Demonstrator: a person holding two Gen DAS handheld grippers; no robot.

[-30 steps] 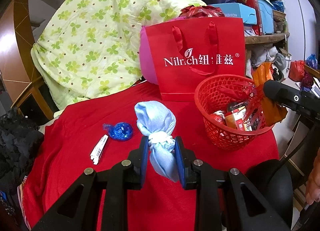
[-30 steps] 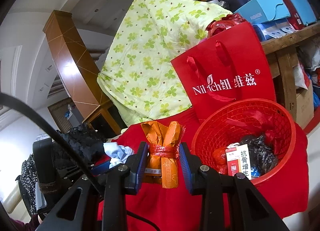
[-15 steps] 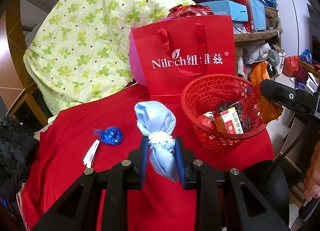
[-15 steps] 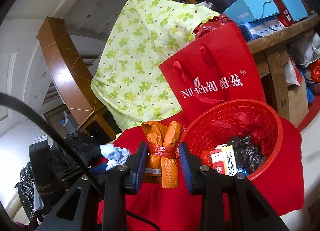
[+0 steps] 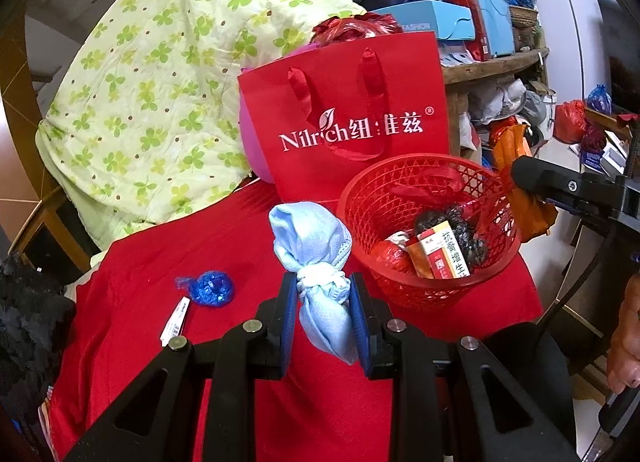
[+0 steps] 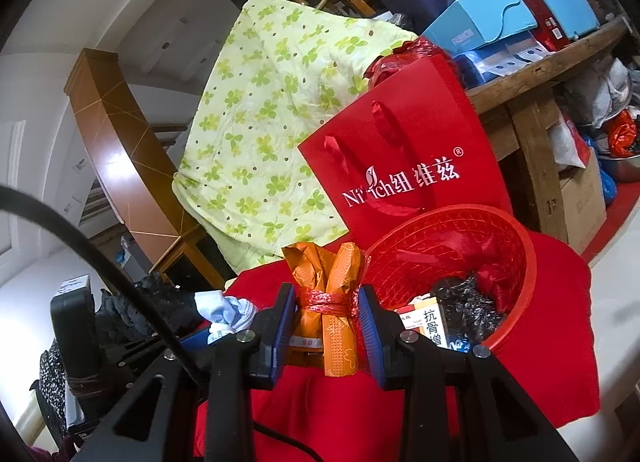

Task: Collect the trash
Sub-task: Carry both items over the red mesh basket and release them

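My left gripper [image 5: 323, 304] is shut on a knotted light-blue cloth bundle [image 5: 312, 246], held above the red tablecloth [image 5: 152, 262]. Just right of it stands a red mesh basket [image 5: 432, 294] with a medicine box [image 5: 442, 250], black crumpled plastic and red wrappers inside. My right gripper [image 6: 326, 320] is shut on an orange wrapper bundle tied with red string [image 6: 332, 294], close to the left of the basket [image 6: 516, 286]. The same orange bundle [image 5: 520, 178] shows at the basket's right rim in the left wrist view. A blue crumpled wrapper [image 5: 210, 288] and a white packet [image 5: 175, 320] lie on the cloth.
A red paper gift bag [image 5: 344, 118] stands right behind the basket. A green-flowered quilt [image 5: 160, 74] is draped over a wooden chair at the back left. Cluttered shelves with boxes [image 6: 480, 22] fill the back right. A person's hand [image 5: 624, 342] shows at the right edge.
Both grippers have drifted sideways toward the basket, which now sits closer to each. Their holds on the blue bundle and the orange bundle are unchanged.
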